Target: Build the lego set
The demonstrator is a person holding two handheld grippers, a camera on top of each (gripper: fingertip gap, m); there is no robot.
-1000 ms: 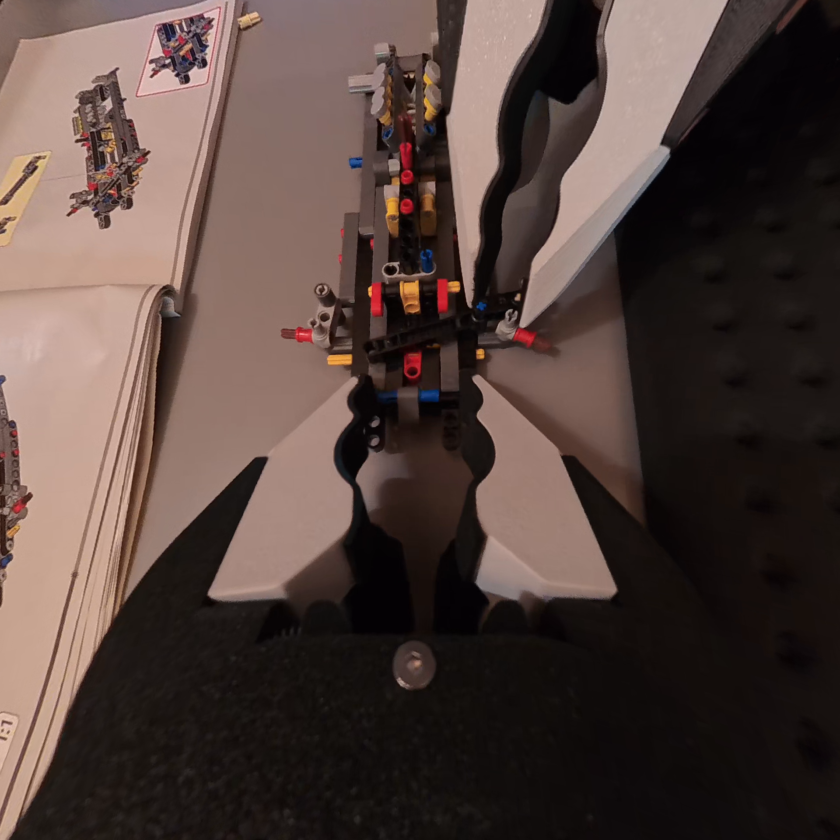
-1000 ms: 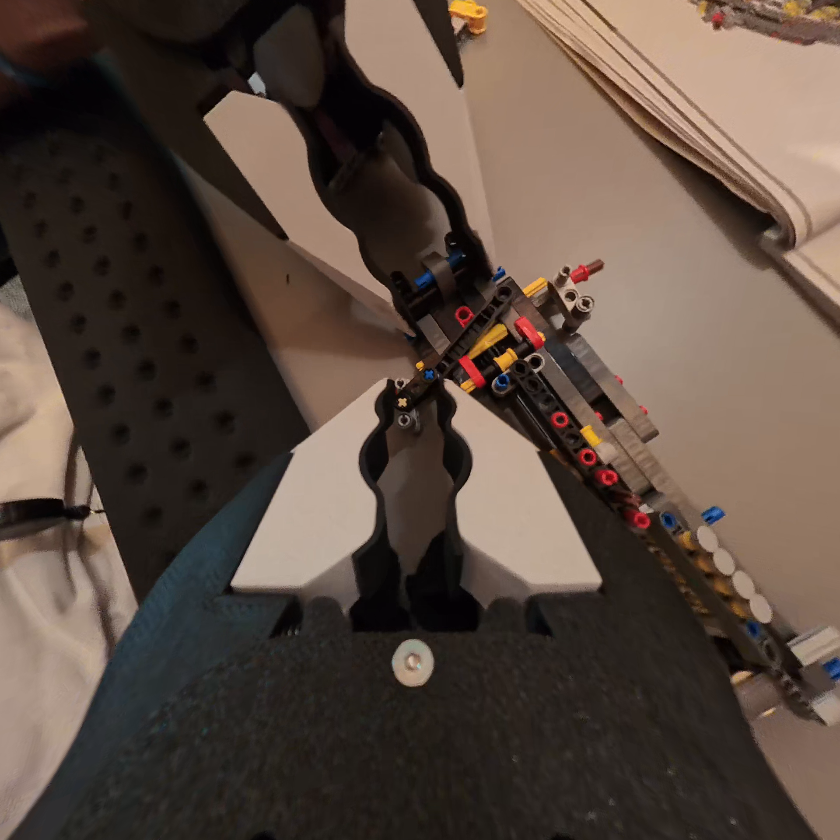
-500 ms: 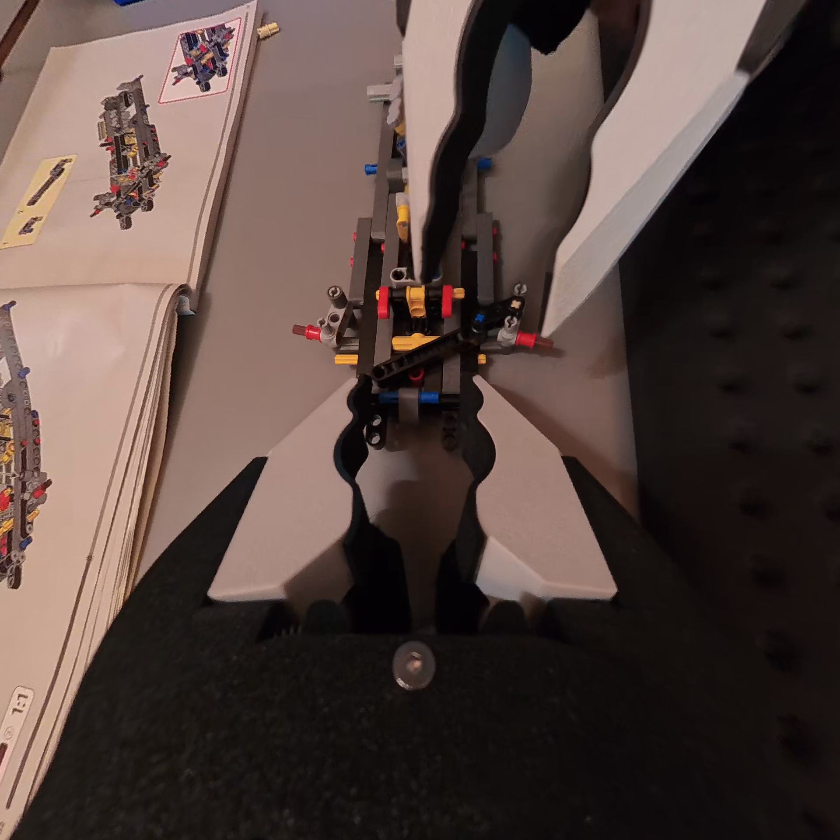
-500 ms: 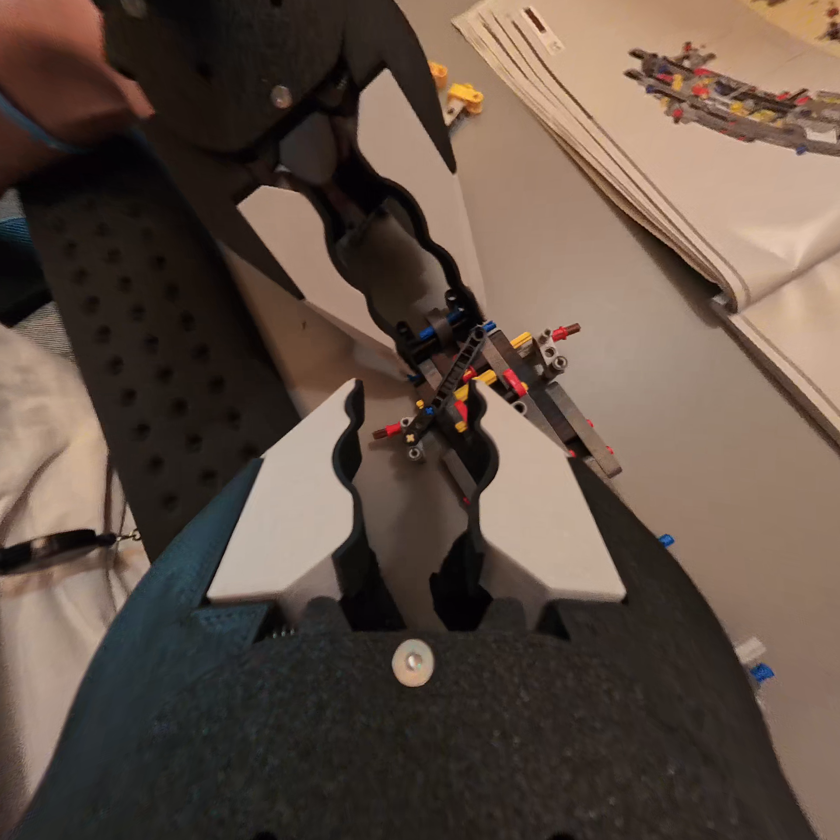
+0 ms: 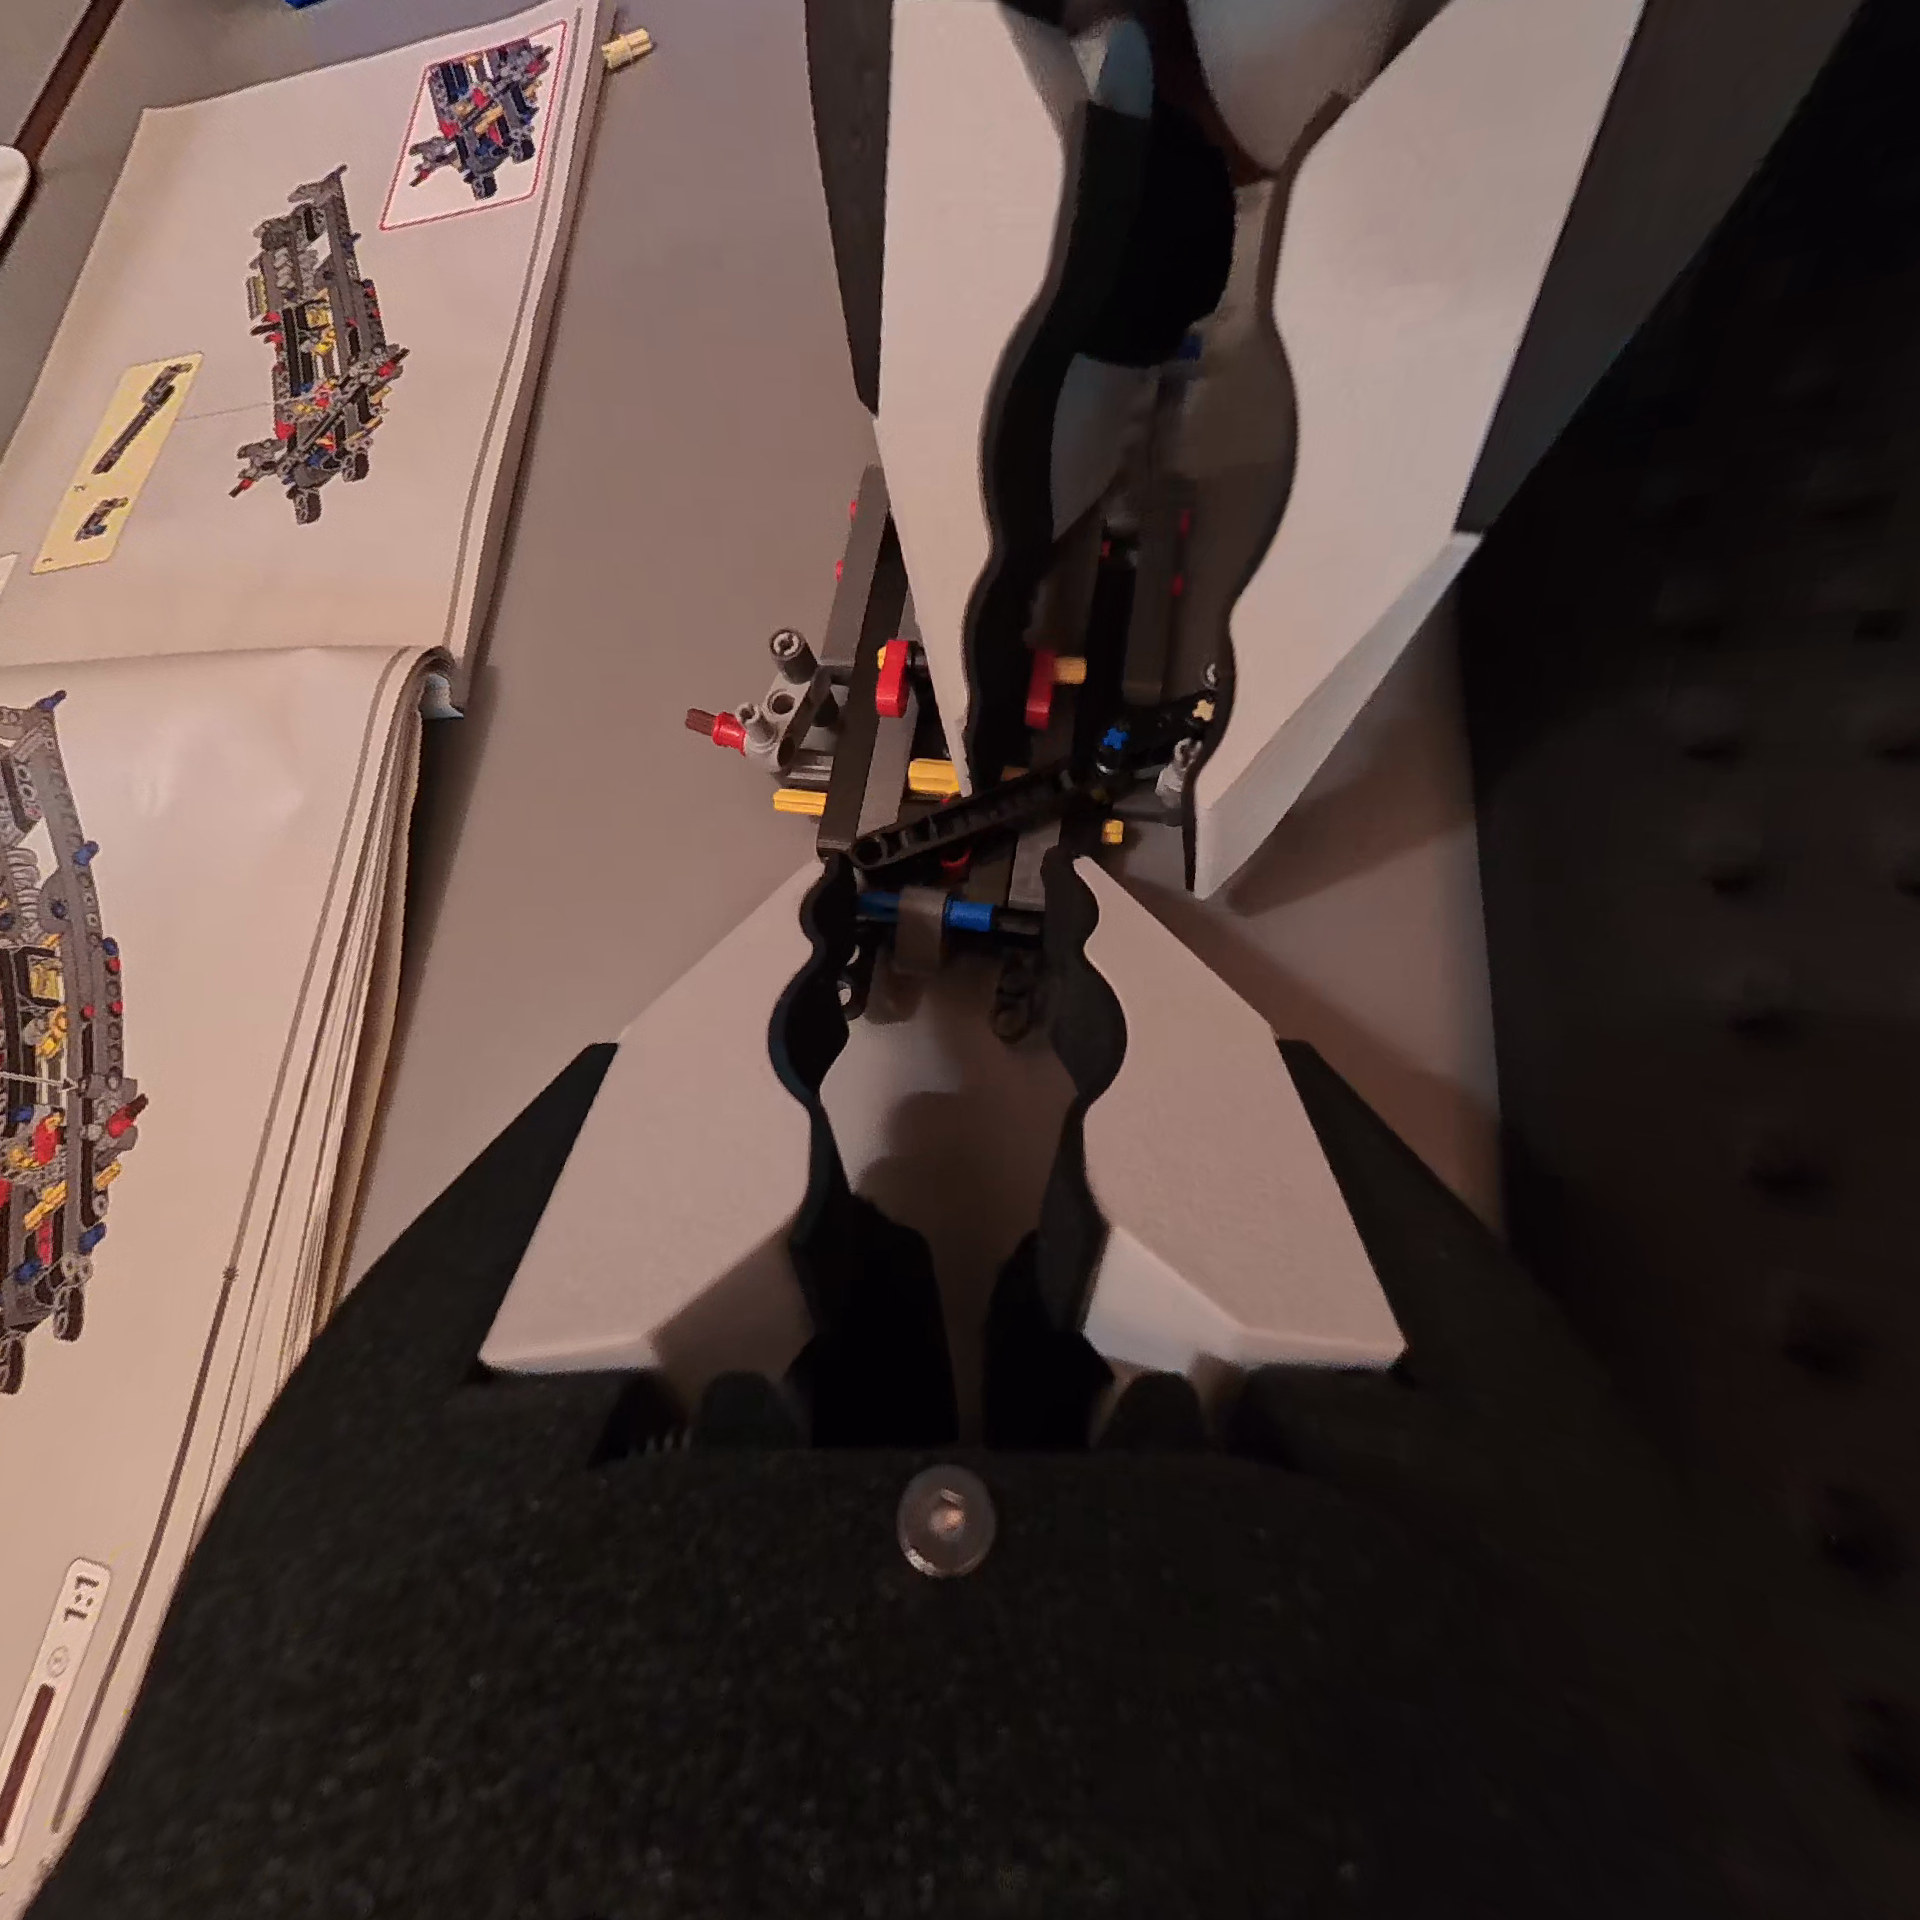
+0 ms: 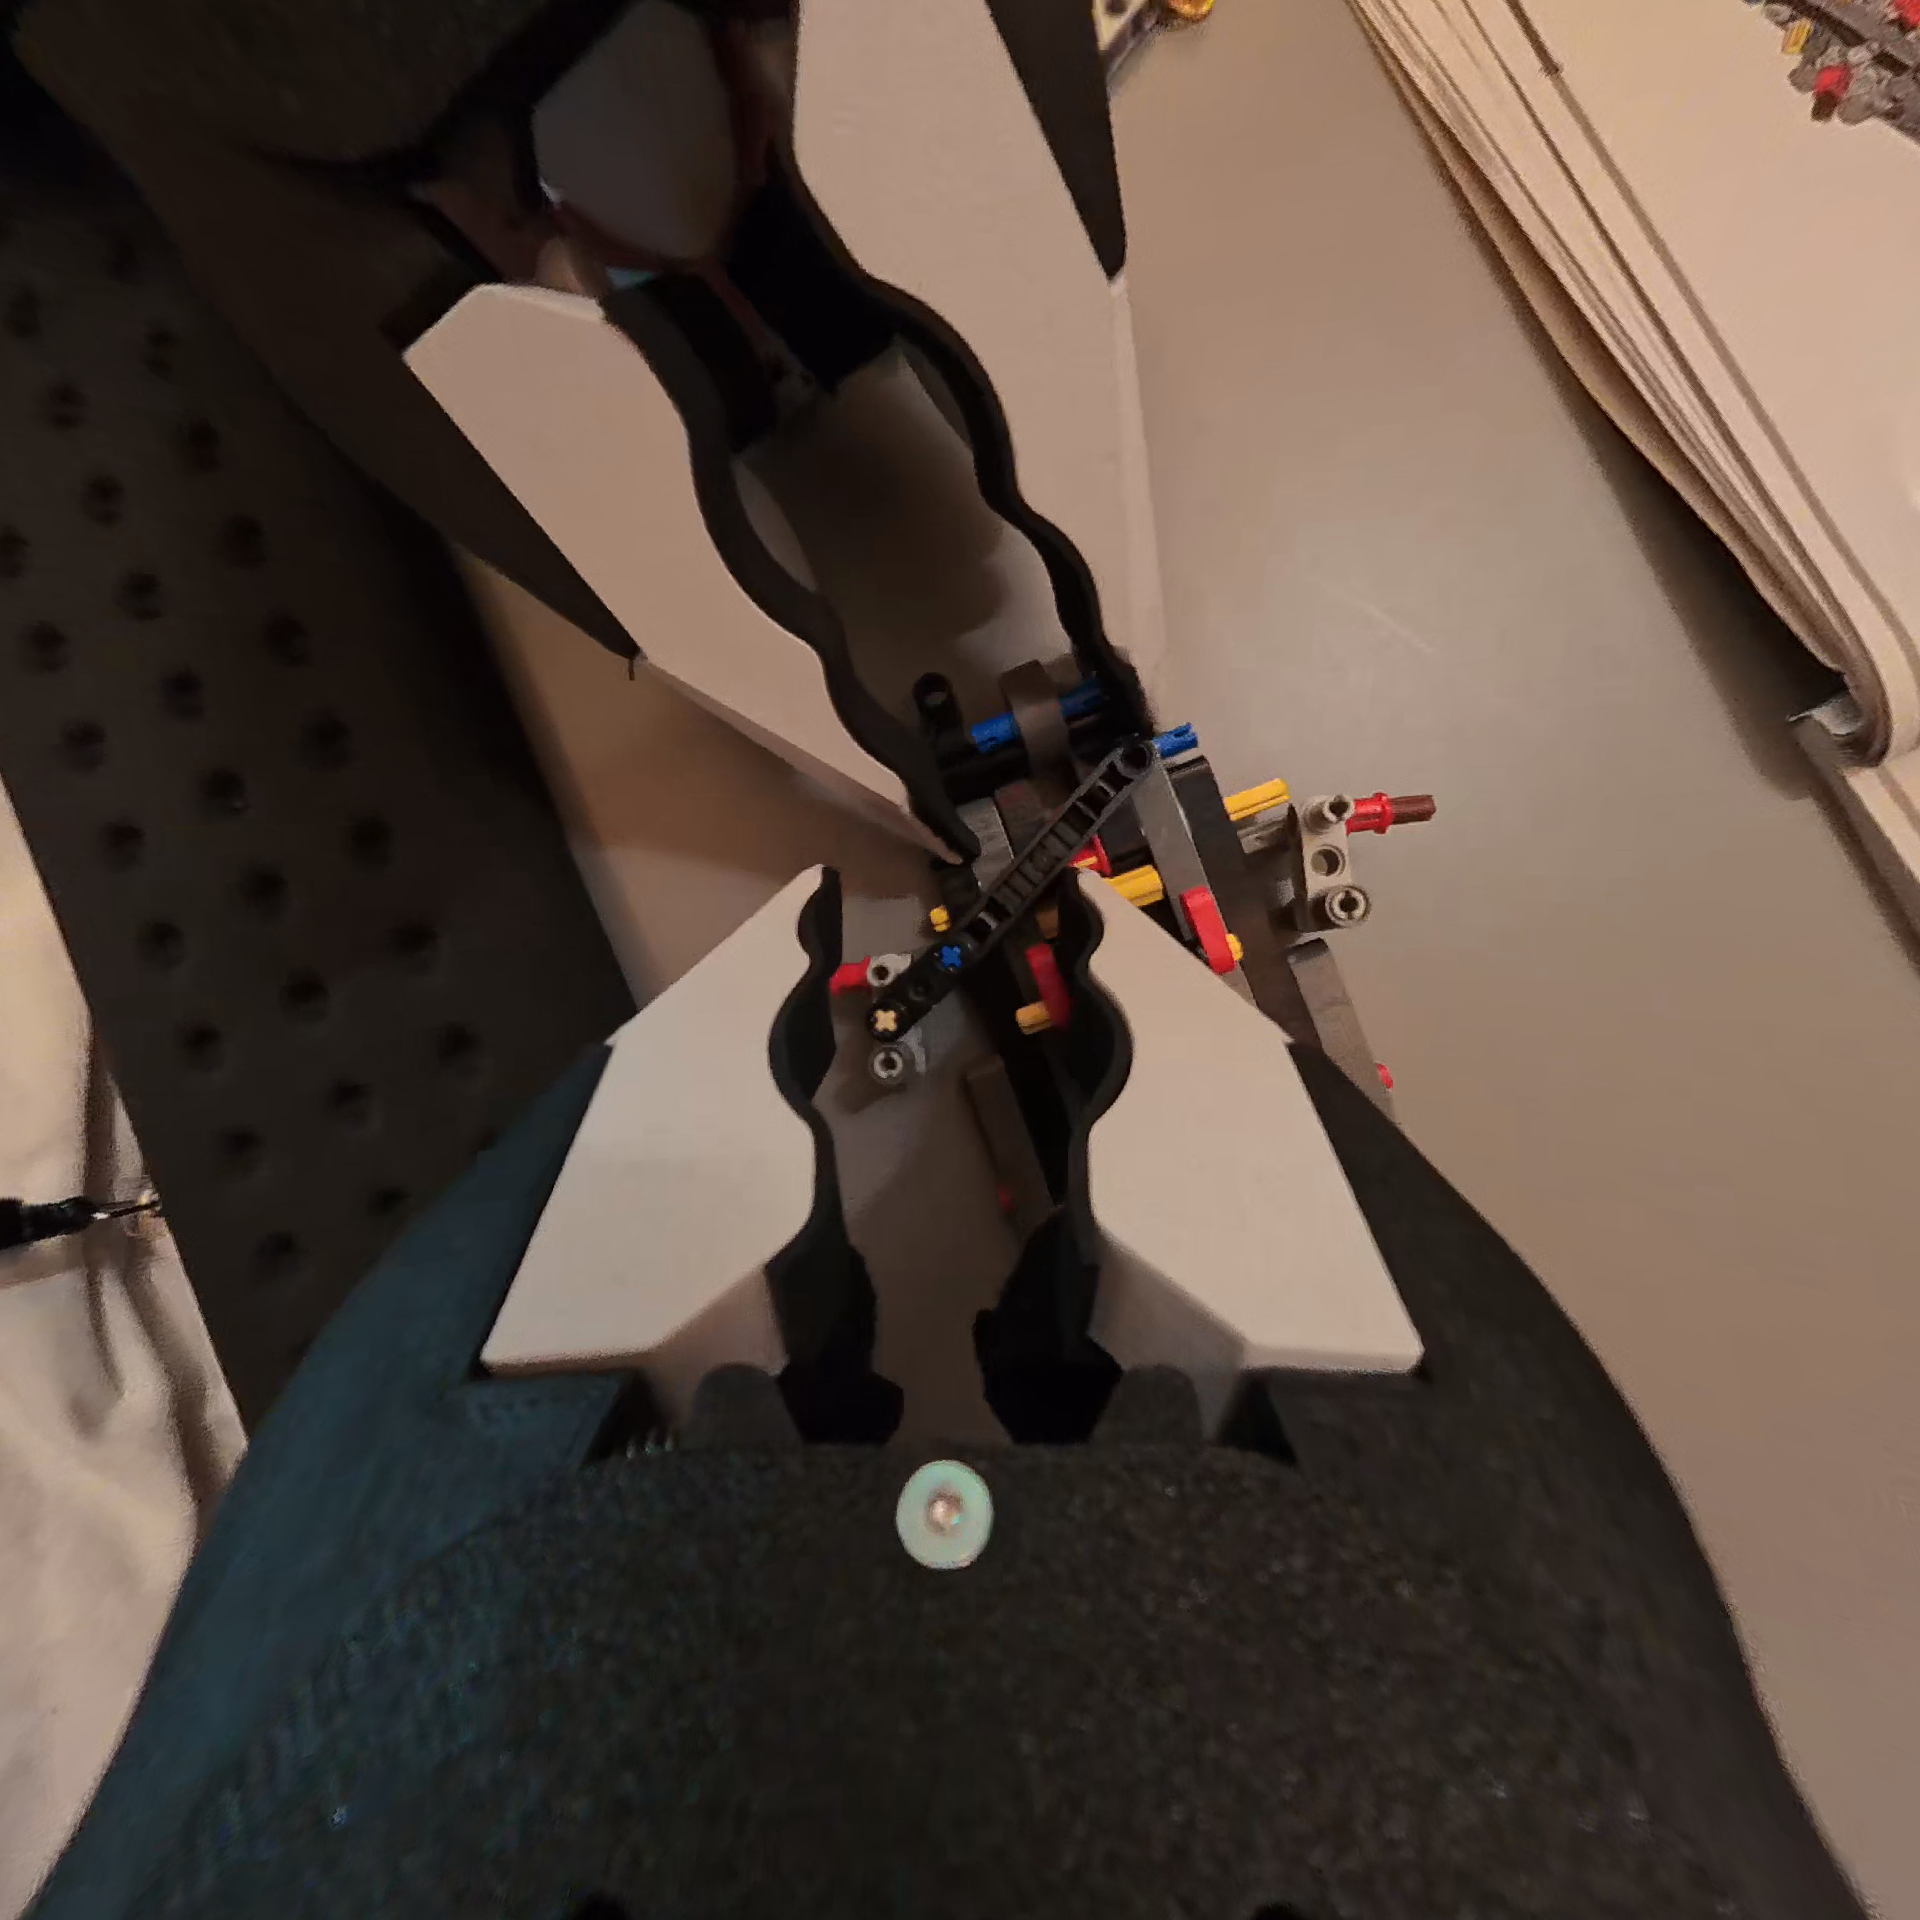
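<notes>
Am bracing lego frame (image 5: 940, 821) at centre of frame on surface (image 5: 665, 499): left gripper (image 5: 940, 914) clamped on near end. Right gripper (image 6: 951, 966) straddling black beam (image 6: 1023, 873), clamp unclear. Next: seating beam squarely.

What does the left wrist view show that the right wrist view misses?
Only the left wrist view shows the open instruction pages with their printed build pictures and a loose tan peg. Only the right wrist view shows pale cloth. Both share the lego frame, its diagonal black beam, and both tools, left tool and right tool, around it.
</notes>
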